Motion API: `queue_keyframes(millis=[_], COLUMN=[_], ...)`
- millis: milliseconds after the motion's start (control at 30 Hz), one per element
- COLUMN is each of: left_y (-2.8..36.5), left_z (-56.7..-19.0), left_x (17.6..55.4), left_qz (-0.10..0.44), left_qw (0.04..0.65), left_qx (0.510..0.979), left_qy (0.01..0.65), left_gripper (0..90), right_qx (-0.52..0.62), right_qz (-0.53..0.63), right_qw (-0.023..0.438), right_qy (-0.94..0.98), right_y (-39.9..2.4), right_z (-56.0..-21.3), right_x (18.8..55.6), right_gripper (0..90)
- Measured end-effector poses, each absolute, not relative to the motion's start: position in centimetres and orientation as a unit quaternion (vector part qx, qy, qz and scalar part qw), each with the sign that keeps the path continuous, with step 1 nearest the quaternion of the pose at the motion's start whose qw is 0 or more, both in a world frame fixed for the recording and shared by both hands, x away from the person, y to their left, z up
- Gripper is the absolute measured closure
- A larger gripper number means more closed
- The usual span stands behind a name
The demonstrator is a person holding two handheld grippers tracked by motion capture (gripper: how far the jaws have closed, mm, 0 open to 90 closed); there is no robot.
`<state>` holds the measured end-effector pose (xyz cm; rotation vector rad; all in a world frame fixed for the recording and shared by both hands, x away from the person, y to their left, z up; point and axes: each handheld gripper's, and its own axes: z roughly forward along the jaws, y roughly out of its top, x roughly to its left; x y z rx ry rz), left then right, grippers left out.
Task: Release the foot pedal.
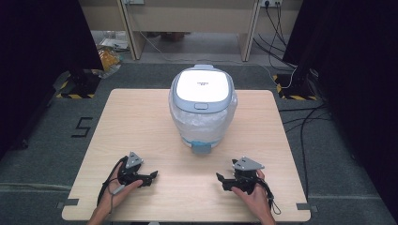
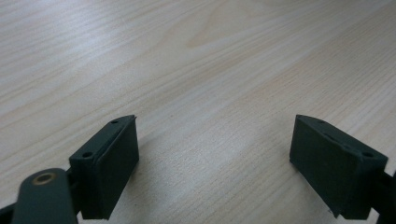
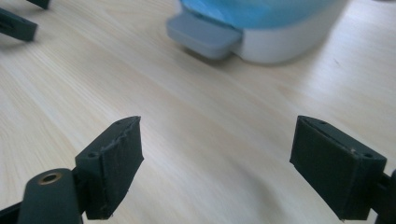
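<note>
A white rice cooker (image 1: 202,105) with a grey-rimmed lid and a plastic-wrapped body stands at the middle of the wooden table (image 1: 131,122), its lid down. A grey tab (image 1: 202,148) sticks out at its base, facing me. My left gripper (image 1: 152,177) rests low near the front left, open, its fingertips pointing right. In the left gripper view its jaws (image 2: 215,122) stand wide over bare wood. My right gripper (image 1: 220,180) sits at the front right, open, pointing left. The right gripper view has the jaws (image 3: 218,123) wide apart and empty, with the cooker's base (image 3: 280,42) and tab (image 3: 203,35) ahead.
Black curtains (image 1: 37,42) flank the table on both sides. Cables (image 1: 300,122) run over the grey floor at the right. Wooden furniture legs (image 1: 248,37) stand behind the table. The left gripper's jaw tips (image 3: 18,25) show at the top left of the right gripper view.
</note>
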<state>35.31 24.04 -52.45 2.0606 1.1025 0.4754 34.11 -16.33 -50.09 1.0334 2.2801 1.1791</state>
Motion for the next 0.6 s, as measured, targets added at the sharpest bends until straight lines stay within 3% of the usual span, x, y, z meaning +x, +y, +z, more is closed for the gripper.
queue_keyframes(millis=[233, 600], left_y=[24.1, 24.1], left_z=[-52.5, -52.4], left_x=[35.3, 35.2], left_qz=[0.185, 0.185], left_qw=[0.369, 0.369], left_qx=[0.803, 0.804], left_qy=[0.429, 0.429], left_gripper=[14.5, 14.5], right_qx=[0.399, 0.417], right_qz=[0.391, 0.347], right_qw=[0.184, 0.179], right_qy=[0.808, 0.821], right_y=[-19.0, -19.4], right_z=[-51.4, -51.7], right_x=[32.4, 32.4], right_gripper=[17.2, 14.7])
